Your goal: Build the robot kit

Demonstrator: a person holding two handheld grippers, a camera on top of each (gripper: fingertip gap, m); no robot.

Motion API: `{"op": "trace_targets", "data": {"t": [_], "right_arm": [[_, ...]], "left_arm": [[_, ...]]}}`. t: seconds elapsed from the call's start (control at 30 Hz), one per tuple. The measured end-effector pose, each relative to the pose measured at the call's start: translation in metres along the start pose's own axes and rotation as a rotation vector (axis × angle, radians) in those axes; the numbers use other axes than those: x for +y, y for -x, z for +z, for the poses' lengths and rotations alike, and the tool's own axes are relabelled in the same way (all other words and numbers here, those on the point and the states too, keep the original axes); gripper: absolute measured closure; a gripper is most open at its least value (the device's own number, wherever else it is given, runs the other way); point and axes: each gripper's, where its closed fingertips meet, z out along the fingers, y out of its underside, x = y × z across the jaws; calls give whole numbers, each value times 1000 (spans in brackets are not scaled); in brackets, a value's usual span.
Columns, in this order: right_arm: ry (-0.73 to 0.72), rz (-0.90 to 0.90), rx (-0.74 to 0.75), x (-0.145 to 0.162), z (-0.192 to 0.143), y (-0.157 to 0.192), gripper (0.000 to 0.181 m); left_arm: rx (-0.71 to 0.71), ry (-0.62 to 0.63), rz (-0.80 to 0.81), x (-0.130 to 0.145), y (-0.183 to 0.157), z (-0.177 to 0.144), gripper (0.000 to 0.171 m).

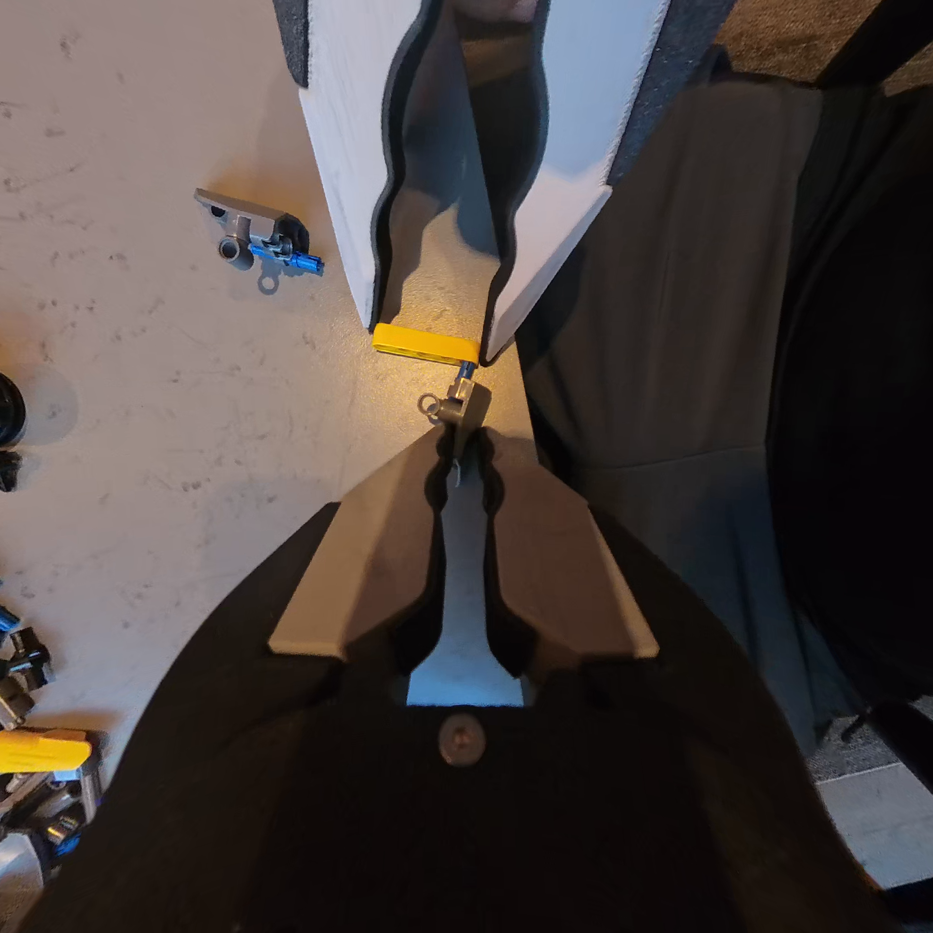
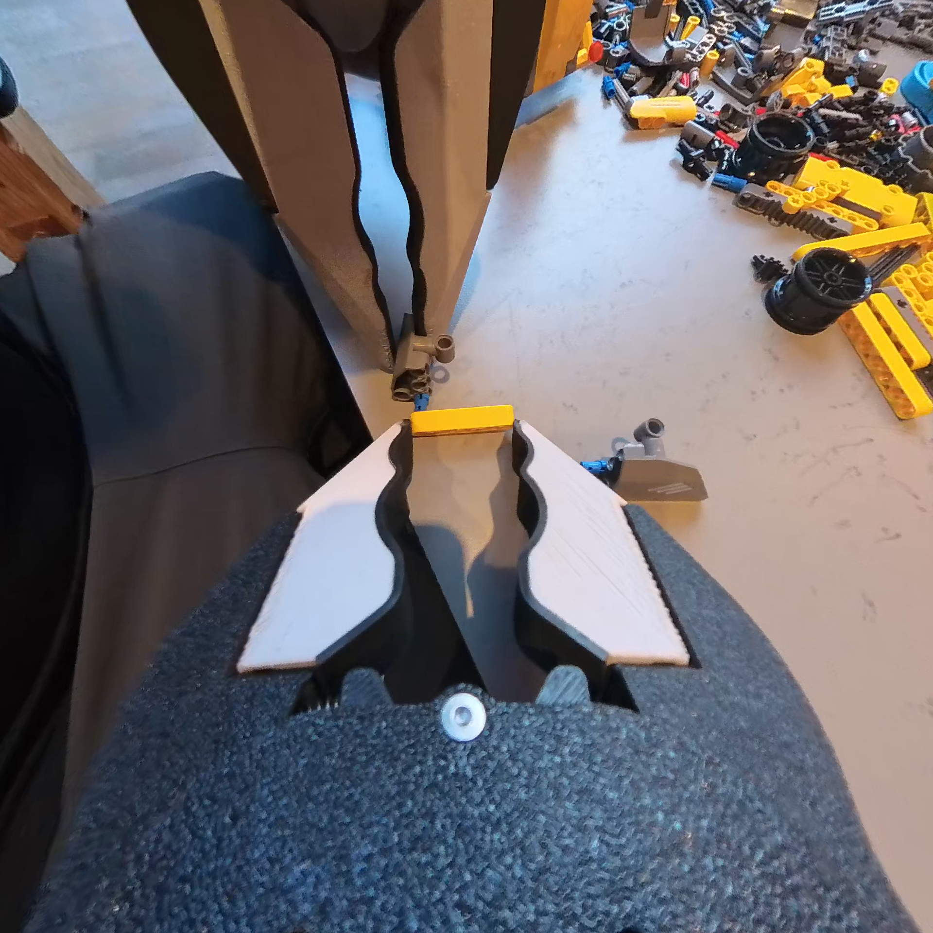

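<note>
Left gripper (image 1: 460, 444) jaws clamped on a grey connector piece (image 1: 462, 404). Right gripper (image 2: 462, 429) jaws clamped on the ends of a yellow beam (image 2: 462, 420). A blue pin (image 2: 420, 402) bridges the two pieces, held above the table (image 2: 631, 353) at its near edge (over a dark lap). Risk: grips are at the very tips; any twist could bend the pin, or a piece slips off the edge.

We see a pale, scuffed bench (image 2: 631, 353) carrying a grey panel piece (image 2: 656, 482), a black wheel (image 2: 818, 290) and scattered yellow bricks (image 2: 858, 197).
</note>
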Motion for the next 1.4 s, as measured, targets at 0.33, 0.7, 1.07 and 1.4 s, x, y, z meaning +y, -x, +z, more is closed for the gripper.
{"op": "trace_targets", "data": {"t": [0.33, 0.7, 1.07, 1.4], "right_arm": [[9, -2, -3, 0, 0, 1, 143], [54, 30, 22, 0, 2, 0, 143], [17, 4, 74, -4, -7, -7, 140], [-25, -53, 88, -1, -57, -57, 120]], "left_arm": [[-33, -8, -3, -1, 0, 1, 164], [-84, -30, -83, -4, -1, 3, 164], [-115, -24, -58, 4, 10, -2, 164], [-56, 20, 174, 5, 9, -3, 164]]}}
